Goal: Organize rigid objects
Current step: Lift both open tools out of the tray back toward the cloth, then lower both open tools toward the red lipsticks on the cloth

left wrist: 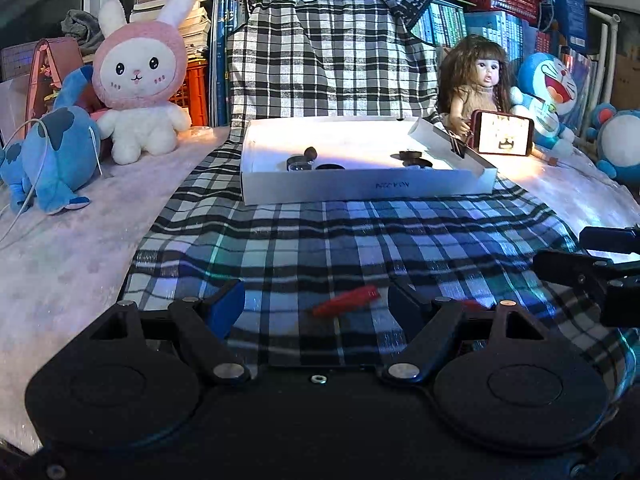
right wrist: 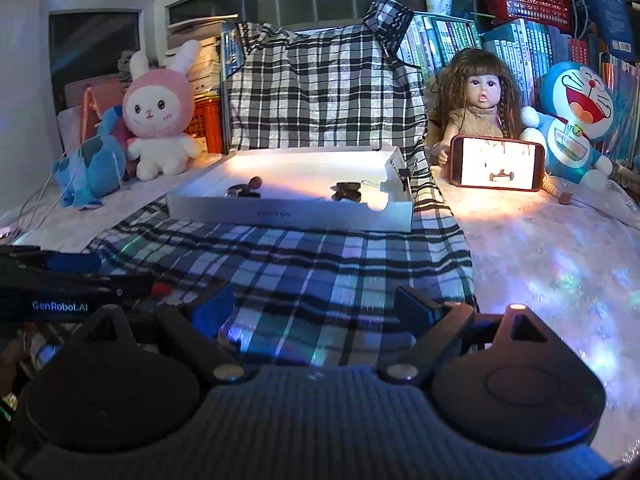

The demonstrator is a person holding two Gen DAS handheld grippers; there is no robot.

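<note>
Both tilted down over plaid cloth (left wrist: 320,240) — left gripper (left wrist: 316,308) spread, red object (left wrist: 346,300) lying between fingers untouched; right gripper (right wrist: 314,308) spread, empty.

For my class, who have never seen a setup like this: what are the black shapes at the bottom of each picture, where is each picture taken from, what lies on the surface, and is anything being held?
There is no robot. A person holds a two-finger gripper in each hand, each with a camera looking along its fingers, so the black shapes are the tools themselves. One picture comes from the left gripper, the other from the right gripper. Both are open and hold nothing; the right one's jaws are opening. A red object lies on the checked cloth between the left gripper's fingers, untouched. Behind is a white box with small dark items, soft toys, a doll and a lit phone.
</note>
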